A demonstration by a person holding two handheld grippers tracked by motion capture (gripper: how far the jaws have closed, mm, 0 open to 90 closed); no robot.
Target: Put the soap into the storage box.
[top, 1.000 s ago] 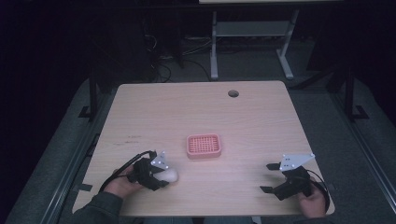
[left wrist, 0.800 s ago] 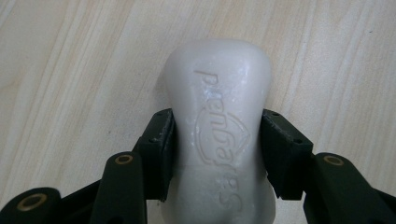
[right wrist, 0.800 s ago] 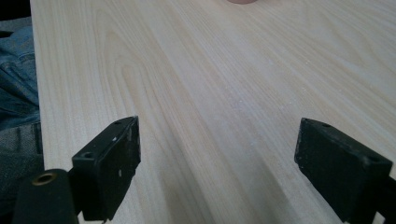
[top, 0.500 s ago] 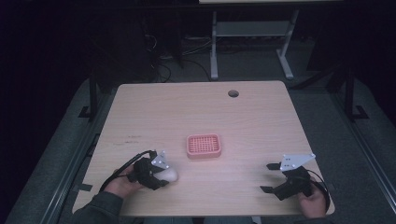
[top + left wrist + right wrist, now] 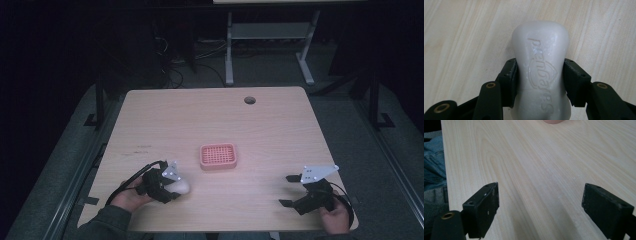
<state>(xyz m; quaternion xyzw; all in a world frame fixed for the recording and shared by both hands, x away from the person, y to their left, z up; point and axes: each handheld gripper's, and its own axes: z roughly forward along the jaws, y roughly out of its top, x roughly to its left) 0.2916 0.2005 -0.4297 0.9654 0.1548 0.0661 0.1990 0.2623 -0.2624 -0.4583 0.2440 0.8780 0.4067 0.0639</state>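
Both of my grippers sit near the pale wooden table's front edge. Left gripper clamps the white moulded soap bar by its waist, just left and forward of the pink perforated soap dish. Right gripper gapes wide over bare wood, well right of the dish.

My high view looks forward and down over the whole worktop from my side. The left gripper view sits very close, looking down along its fingers onto the soap. The right gripper view looks low across the worktop, sharing the pink dish with the high view.
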